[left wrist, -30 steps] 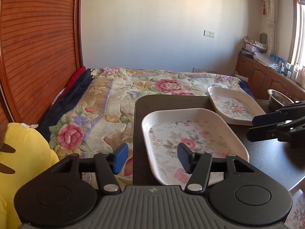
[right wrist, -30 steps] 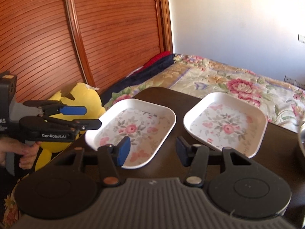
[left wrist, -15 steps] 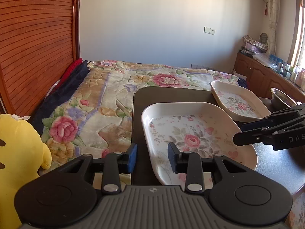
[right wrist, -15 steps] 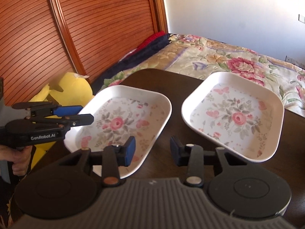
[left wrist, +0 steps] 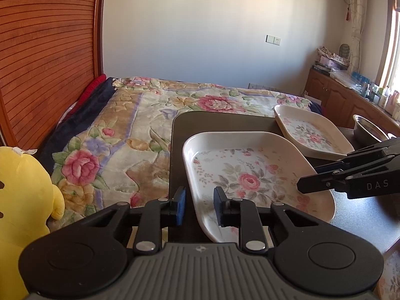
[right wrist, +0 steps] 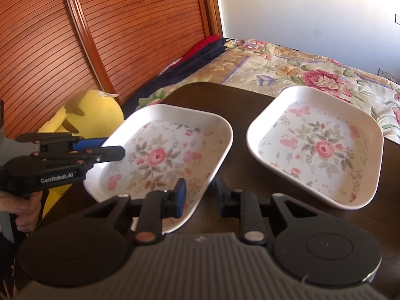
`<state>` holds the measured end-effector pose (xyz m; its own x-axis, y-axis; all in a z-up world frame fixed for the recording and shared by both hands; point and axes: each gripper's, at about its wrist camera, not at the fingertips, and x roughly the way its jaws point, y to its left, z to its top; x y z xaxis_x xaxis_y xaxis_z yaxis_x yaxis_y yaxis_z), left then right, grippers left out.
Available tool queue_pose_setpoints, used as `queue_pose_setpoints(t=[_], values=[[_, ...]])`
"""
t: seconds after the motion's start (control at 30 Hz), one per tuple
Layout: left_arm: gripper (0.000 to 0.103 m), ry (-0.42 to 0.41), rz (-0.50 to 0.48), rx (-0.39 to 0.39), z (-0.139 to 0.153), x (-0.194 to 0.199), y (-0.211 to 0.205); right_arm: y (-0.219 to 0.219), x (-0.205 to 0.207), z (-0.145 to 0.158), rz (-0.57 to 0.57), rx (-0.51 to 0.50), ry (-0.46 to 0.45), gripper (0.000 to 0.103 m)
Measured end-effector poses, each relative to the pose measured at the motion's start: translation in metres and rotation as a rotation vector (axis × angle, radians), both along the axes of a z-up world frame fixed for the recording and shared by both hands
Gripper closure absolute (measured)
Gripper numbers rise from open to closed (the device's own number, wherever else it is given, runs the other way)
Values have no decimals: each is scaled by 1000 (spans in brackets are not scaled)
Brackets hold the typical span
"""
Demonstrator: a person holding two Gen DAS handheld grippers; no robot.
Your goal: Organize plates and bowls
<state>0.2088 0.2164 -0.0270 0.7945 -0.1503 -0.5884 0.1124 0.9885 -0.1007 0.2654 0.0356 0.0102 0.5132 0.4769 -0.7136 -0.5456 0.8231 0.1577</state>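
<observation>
1. My left gripper [left wrist: 198, 206] is closing over the near plate [left wrist: 250, 177] rim on the table [left wrist: 225, 122].
2. My right gripper [right wrist: 198, 196] is closing over its opposite rim.
3. The far plate [right wrist: 317, 147] is sitting apart, beside it; nothing is stacked yet, I judge.

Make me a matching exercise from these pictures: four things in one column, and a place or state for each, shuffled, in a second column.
Things
1. near white floral square plate
2. far white floral square plate
3. shiny metal bowl
4. yellow plush toy

Places
A. beside the dark table, against the wooden panel
B. rim between both grippers' closing jaws
C. table's right end, partly hidden
D. on the table, no gripper at it

Pairs: 1-B, 2-D, 3-C, 4-A
</observation>
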Motion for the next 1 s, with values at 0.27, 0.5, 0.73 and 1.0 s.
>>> queue_pose_setpoints(t=[0.27, 0.5, 0.73, 1.0], values=[[79, 6, 0, 16, 2, -3, -6, 0, 0, 0, 0, 6, 3, 79], [79, -5, -2, 30, 13, -8, -11, -3, -4, 4, 0, 15, -9, 79], [79, -20, -5, 43, 20, -18, -23, -13, -9, 13, -6, 28, -27, 79], [79, -45, -22, 38, 34, -38, -40, -30, -24, 22, -13, 51, -50, 79]])
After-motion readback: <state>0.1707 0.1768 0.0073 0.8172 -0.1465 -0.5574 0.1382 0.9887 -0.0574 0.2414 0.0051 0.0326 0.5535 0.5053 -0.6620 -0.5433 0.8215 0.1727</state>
